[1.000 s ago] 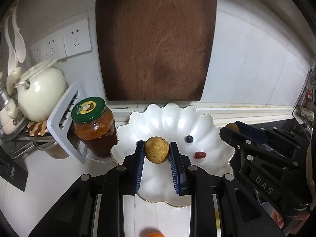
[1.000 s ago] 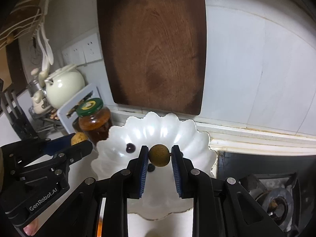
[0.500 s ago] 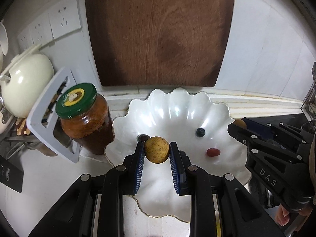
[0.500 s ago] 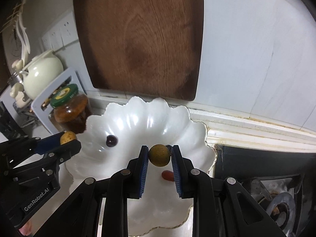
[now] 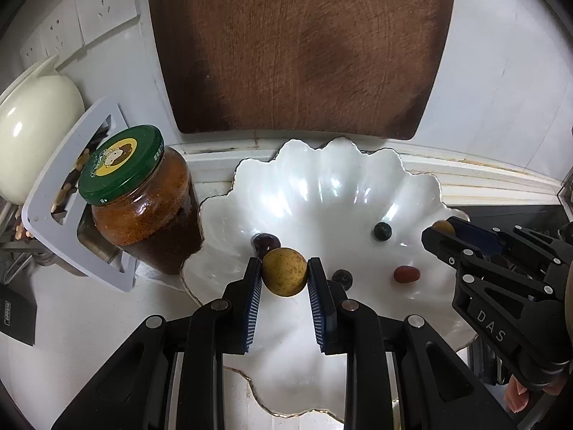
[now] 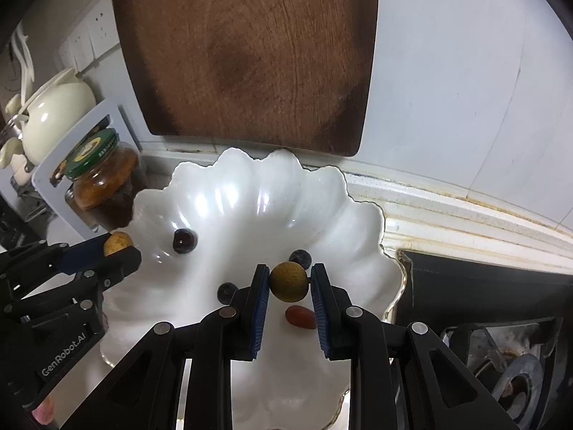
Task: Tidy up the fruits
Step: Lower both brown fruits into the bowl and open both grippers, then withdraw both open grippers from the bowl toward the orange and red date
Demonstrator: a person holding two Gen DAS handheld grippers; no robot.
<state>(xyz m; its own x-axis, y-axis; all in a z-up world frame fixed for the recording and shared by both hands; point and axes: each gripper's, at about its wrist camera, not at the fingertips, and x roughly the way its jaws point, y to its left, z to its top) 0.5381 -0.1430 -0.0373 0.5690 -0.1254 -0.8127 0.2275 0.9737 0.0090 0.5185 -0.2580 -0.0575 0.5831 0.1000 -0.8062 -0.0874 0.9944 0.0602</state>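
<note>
Carrying fruit to the scalloped white plate (image 5: 322, 179) was the step in hand: at lower centre of the left view, the left claw (image 5: 284, 277) pinched a longan (image 5: 284, 276) above the plate's near side; the right claw (image 6: 289, 282) pinched another longan (image 6: 289, 281) above a red date (image 6: 300, 316). Next, each claw apparently needed lowering, then spreading.

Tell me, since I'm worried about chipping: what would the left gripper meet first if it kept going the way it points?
Probably the white scalloped dish. The left gripper, shut on a longan, points down into it; a dark cherry lies just beyond, though depth is unclear.
</note>
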